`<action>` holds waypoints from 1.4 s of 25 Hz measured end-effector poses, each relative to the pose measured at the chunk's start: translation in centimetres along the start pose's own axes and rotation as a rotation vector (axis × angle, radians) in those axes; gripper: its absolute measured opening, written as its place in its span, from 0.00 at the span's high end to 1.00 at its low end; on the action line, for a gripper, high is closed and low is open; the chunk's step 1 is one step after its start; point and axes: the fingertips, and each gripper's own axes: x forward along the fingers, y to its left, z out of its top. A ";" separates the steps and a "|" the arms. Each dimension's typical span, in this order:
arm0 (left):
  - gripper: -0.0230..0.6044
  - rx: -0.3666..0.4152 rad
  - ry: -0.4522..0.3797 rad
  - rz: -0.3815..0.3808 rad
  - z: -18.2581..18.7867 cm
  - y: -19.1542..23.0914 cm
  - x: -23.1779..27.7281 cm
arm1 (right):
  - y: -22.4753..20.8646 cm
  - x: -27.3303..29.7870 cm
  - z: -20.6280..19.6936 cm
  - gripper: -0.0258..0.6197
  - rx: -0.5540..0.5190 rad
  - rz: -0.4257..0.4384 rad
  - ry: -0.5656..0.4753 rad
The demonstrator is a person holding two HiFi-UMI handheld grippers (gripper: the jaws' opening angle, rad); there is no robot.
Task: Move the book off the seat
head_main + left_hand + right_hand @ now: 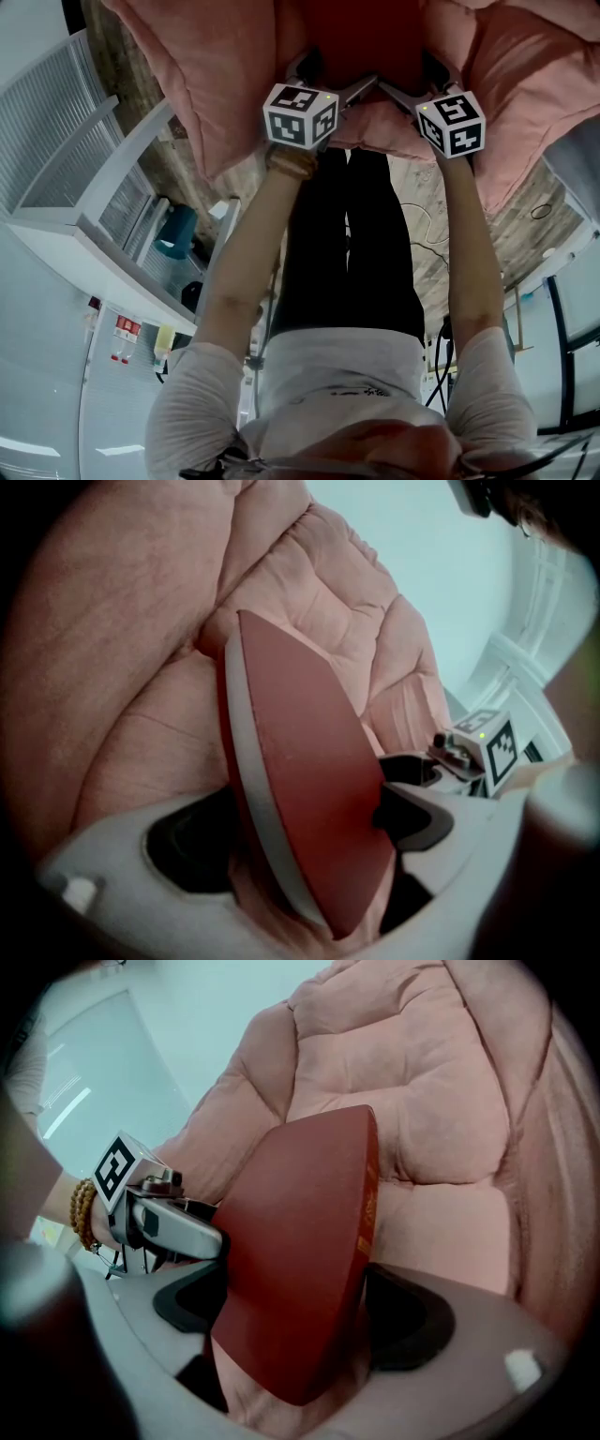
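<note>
A red book (361, 37) with white page edges stands tilted on a padded pink seat (216, 84). Both grippers reach it from the front. In the left gripper view the book (300, 789) runs between the jaws, and my left gripper (291, 841) is shut on it, one pad against the cover. In the right gripper view the book (291, 1260) lies slantwise in the wide jaws of my right gripper (295, 1312), its spine beside one pad, and I see no firm pinch. From the head view, the left gripper (333, 77) and right gripper (412, 80) sit side by side.
The pink seat cushions (422, 1082) rise behind and around the book. Below it are wood-patterned floor (187, 169), a white rack (84, 187) at the left with a teal object (176, 230) beside it, and cables (427, 230) at the right.
</note>
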 end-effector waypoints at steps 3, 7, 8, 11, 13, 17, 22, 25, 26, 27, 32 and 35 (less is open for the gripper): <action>0.21 0.003 0.001 0.004 0.2 -0.2 -0.5 | 0.5 -0.4 0.2 0.23 0.008 0.002 -0.002; 0.21 0.012 0.001 0.006 0.6 -1.0 -1.0 | 1.0 -1.4 0.4 0.23 0.035 0.002 -0.015; 0.21 0.019 0.000 0.007 0.8 -1.3 -1.1 | 1.1 -1.7 0.5 0.23 0.042 0.001 -0.020; 0.21 0.041 -0.013 0.011 1.8 -1.9 -1.6 | 1.5 -2.5 1.1 0.23 0.051 -0.006 -0.039; 0.21 0.050 -0.024 0.011 2.6 -2.4 -2.1 | 1.7 -3.1 1.7 0.23 0.054 -0.011 -0.050; 0.21 0.076 -0.043 0.013 4.1 -3.2 -3.1 | 2.4 -4.2 3.0 0.23 0.057 -0.021 -0.075; 0.21 0.096 -0.065 0.016 5.8 -4.7 -4.6 | 3.2 -6.3 5.1 0.23 0.037 -0.035 -0.101; 0.21 0.097 -0.082 0.005 7.1 -6.0 -6.0 | 4.1 -8.0 6.5 0.23 0.031 -0.038 -0.121; 0.21 0.098 -0.088 0.001 7.6 -6.5 -6.5 | 4.4 -8.6 7.0 0.23 0.029 -0.040 -0.129; 0.21 0.102 -0.095 -0.002 8.2 -7.0 -7.0 | 4.7 -9.3 7.6 0.23 0.028 -0.042 -0.138; 0.21 0.138 -0.140 -0.003 11.2 -9.7 -10.0 | 6.6 -12.7 10.5 0.24 0.017 -0.057 -0.184; 0.21 0.155 -0.174 -0.001 13.2 -11.6 -11.8 | 7.7 -15.1 12.4 0.24 0.005 -0.068 -0.219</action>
